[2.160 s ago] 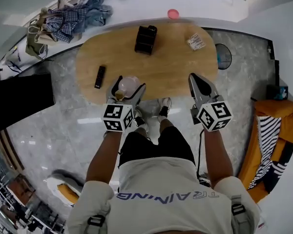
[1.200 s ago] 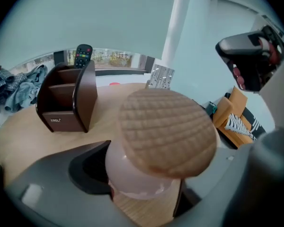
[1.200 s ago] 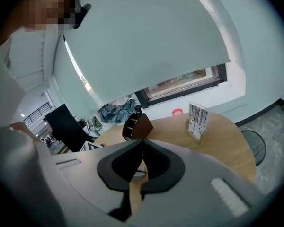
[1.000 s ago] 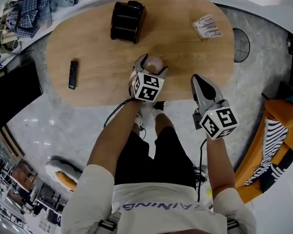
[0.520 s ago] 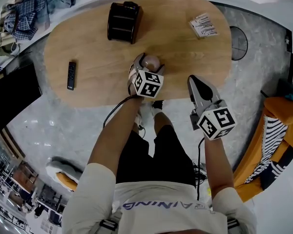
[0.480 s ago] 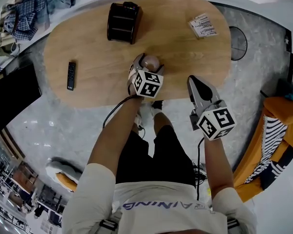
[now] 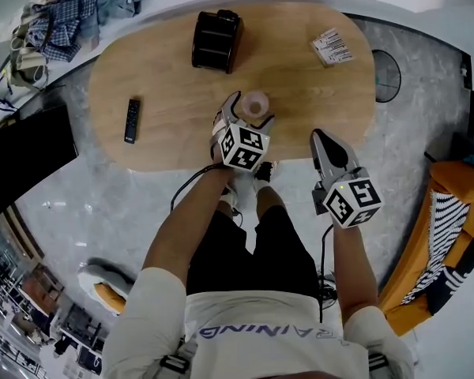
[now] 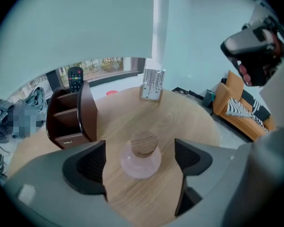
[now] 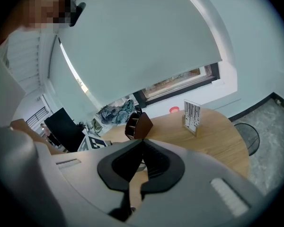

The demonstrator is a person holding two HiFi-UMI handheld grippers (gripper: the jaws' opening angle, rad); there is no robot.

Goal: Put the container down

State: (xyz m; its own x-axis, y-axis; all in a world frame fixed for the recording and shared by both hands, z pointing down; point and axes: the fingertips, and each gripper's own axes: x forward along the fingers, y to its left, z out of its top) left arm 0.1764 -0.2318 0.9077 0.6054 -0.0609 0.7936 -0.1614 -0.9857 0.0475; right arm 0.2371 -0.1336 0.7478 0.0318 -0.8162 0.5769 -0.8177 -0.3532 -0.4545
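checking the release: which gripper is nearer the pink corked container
Left. The left gripper straddles the container; its jaws have just been opening and stand clear of it. The right gripper, shut, is off beside the table's near edge.

Right tool (image 9: 142, 143), jaws together, empty, before wooden table (image 9: 217, 136)

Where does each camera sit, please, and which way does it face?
Head view: on the person's head, facing steeply down at the oval wooden table; arms, torso, left gripper, right gripper show.
Left gripper view: along its jaws, which have just been opening, at the round pinkish cork-stoppered container free between them.
Right gripper view: along its shut jaws, across the table.
All share the dark brown wooden organiser.
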